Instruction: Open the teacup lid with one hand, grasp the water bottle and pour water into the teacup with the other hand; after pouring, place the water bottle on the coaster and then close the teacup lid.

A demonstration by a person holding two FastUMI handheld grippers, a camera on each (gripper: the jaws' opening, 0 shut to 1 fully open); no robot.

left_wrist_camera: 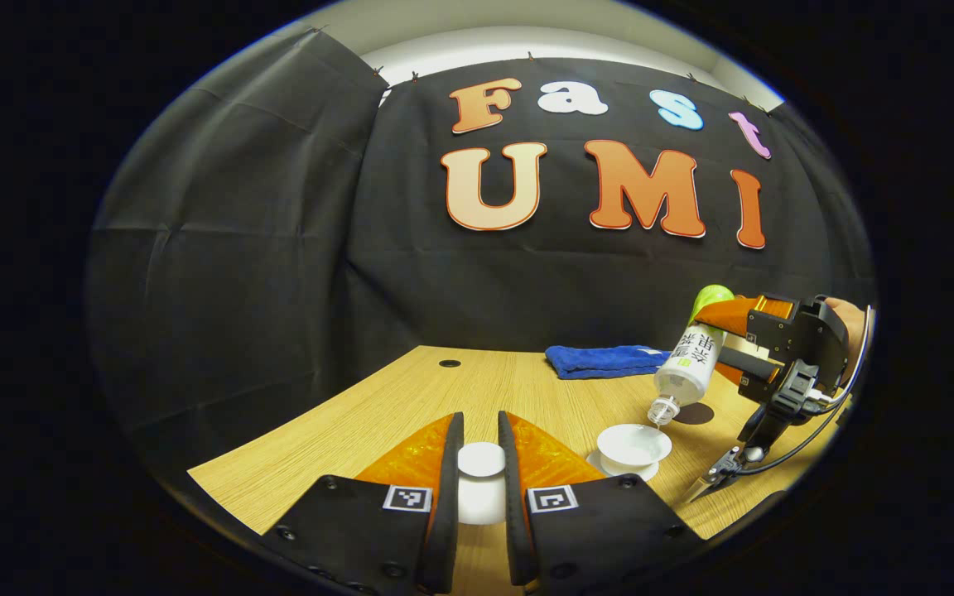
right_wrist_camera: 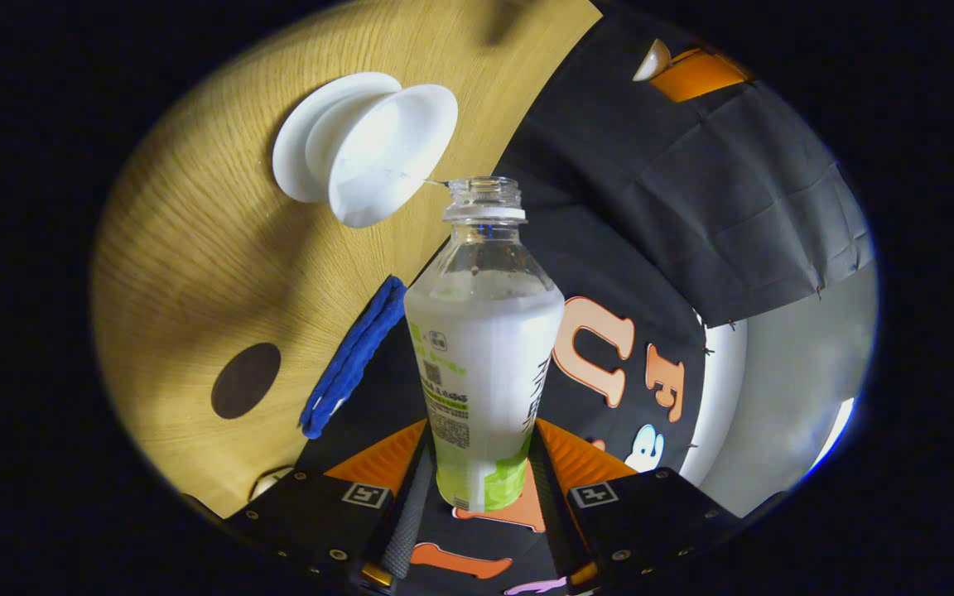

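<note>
Right tongs [right_wrist_camera: 477, 488] clamped on water bottle [right_wrist_camera: 481, 348], tipped, mouth over teacup [right_wrist_camera: 378, 157] on bench [right_wrist_camera: 187, 273]. Left tongs [left_wrist_camera: 481, 488] pinching teacup lid [left_wrist_camera: 481, 459], held aside. I'd pour slow, thin stream, mouth centred over cup. Right gripper view shows stream; fill level probably low, unclear. Left gripper view shows lid; coaster [left_wrist_camera: 695, 413] behind cup.

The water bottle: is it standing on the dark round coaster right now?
No: the water bottle is tilted, held above the teacup, while the coaster lies bare.
</note>
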